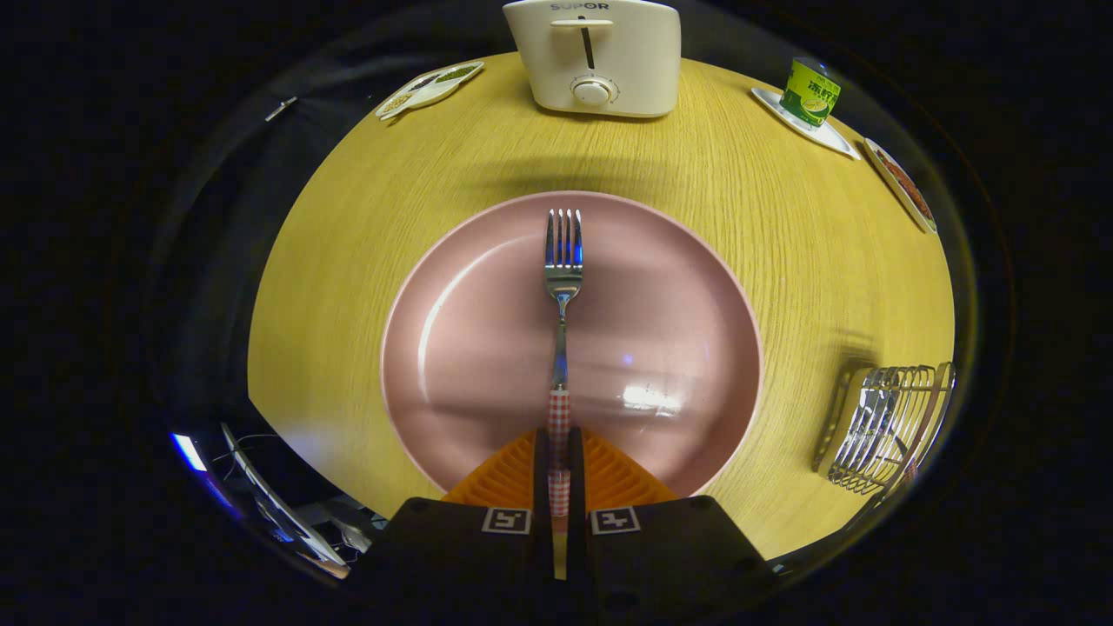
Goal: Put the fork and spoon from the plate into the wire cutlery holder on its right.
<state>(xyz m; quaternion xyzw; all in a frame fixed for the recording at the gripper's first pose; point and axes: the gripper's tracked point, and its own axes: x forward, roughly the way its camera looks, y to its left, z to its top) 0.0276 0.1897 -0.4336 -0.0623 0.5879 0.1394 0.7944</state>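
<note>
The gripper view looks steeply down from close above the pink plate (487,348), facing along its fingers (541,461) toward the toaster (593,56) (table's far edge).

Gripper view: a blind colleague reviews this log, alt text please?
The gripper jaws are closed on a fork by its checked handle, tines pointing ahead over a pink plate. The wire cutlery holder stands to the right.

Wooden table (348,261) with plate (487,348), toaster (593,56), wire holder (887,426), perhaps coasters.
</note>
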